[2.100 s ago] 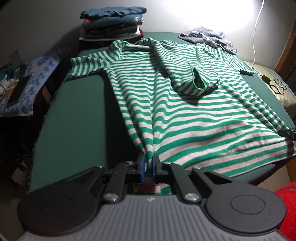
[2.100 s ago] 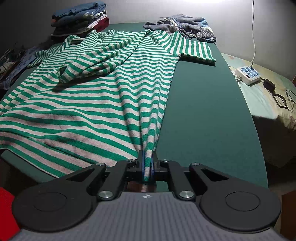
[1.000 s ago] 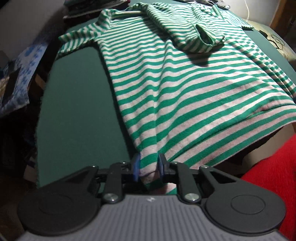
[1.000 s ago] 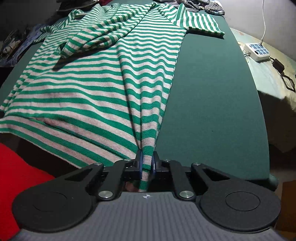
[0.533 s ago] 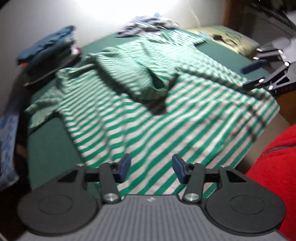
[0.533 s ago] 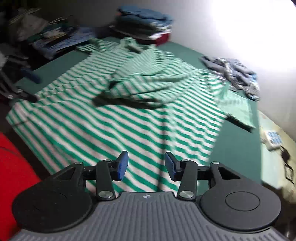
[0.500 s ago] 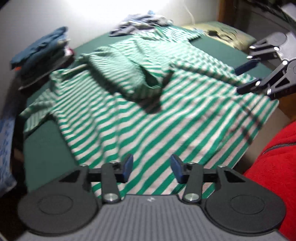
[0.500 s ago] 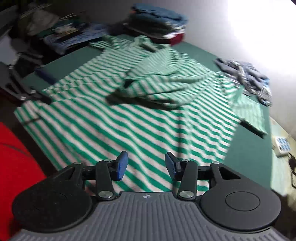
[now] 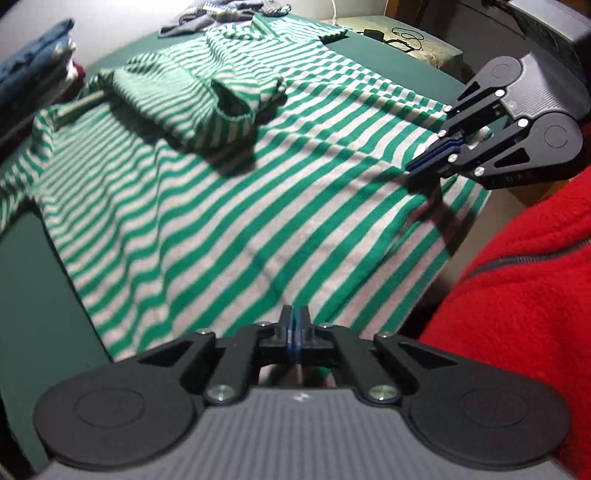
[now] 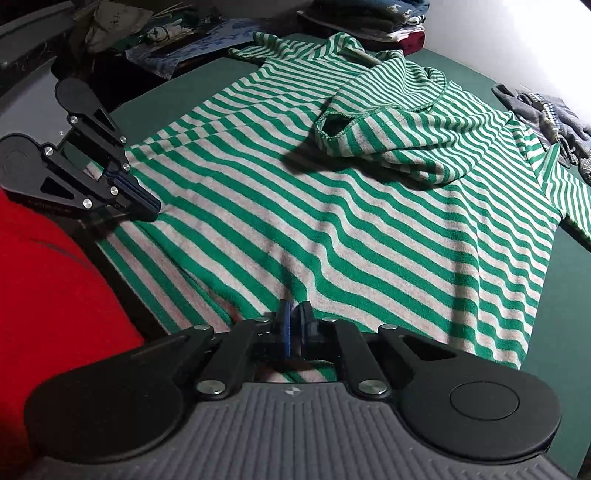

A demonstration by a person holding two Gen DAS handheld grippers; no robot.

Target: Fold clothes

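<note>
A green and white striped shirt point(image 9: 229, 192) lies spread on a dark green table point(image 9: 33, 295), with one sleeve folded over its chest point(image 9: 207, 99). It also shows in the right wrist view point(image 10: 351, 229). My left gripper point(image 9: 294, 321) is shut just above the shirt's near hem; nothing shows between the pads. My right gripper point(image 10: 293, 319) is shut at the hem on the other side; I cannot tell if cloth is pinched. Each gripper shows in the other's view: the right one point(image 9: 424, 164) and the left one point(image 10: 146, 206), both with jaws together over the hem.
A stack of folded clothes point(image 10: 373, 18) stands at the far corner. A crumpled grey garment point(image 10: 546, 114) lies at the far edge. A red fleece point(image 9: 524, 302) is close at the near side. Cables and a power strip point(image 9: 399, 35) lie beyond the table.
Both grippers were open half a second ago and are now shut. Both have dropped low to the shirt's near hem. The shirt's corners, held a second ago, were let go.
</note>
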